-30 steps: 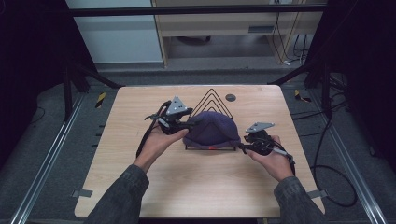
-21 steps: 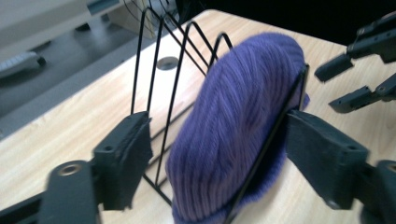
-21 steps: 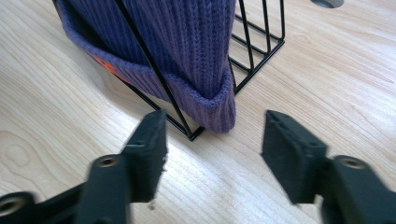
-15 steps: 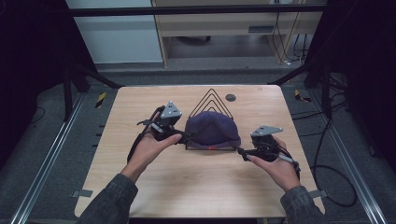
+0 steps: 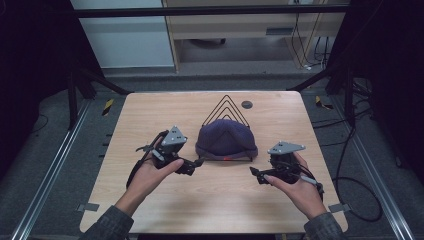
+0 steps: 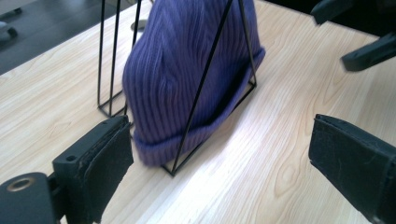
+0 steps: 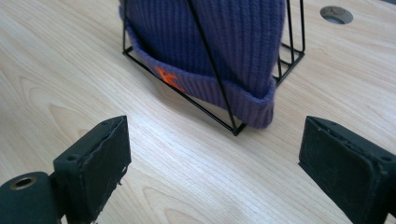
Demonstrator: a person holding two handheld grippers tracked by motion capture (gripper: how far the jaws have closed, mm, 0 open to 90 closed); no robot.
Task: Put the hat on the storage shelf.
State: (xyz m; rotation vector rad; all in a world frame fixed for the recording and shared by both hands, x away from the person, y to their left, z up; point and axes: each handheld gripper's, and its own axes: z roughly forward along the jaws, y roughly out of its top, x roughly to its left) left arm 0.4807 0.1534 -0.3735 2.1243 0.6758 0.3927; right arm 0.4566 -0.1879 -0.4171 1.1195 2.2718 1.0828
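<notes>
We see a rectangular table (image 5: 150, 130) with a light wood-grain top and rounded corners, standing on a grey floor (image 5: 60, 165). A round grey grommet (image 5: 246, 104) is set into the top near its far edge. Near the middle stands a black wire rack (image 5: 225, 106) made of nested triangular frames; its base rods rest directly on the wood. A purple ribbed knit beanie (image 5: 225, 137) sits in the rack, its folded brim reaching down to the tabletop at the near side. A small orange mark shows on the brim (image 7: 168, 79).
</notes>
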